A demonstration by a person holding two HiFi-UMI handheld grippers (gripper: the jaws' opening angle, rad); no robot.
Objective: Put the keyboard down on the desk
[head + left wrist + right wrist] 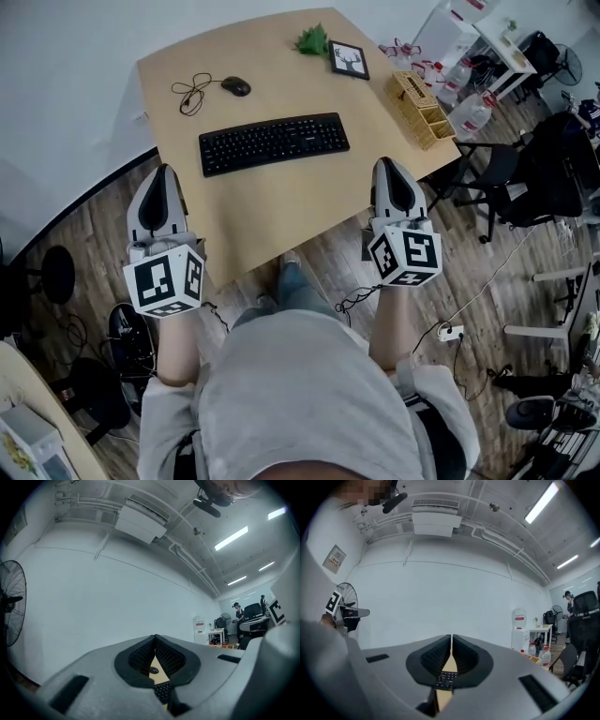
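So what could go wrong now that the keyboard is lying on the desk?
1. The wooden rack sits right at the edge of the desk. A swing of the right gripper, which is shut and empty, could knock it off.
2. The loose cable coiled beside the mouse could snag if the keyboard gets pushed back.
3. A floor cable lies by the person's feet, so stepping back might trip them.
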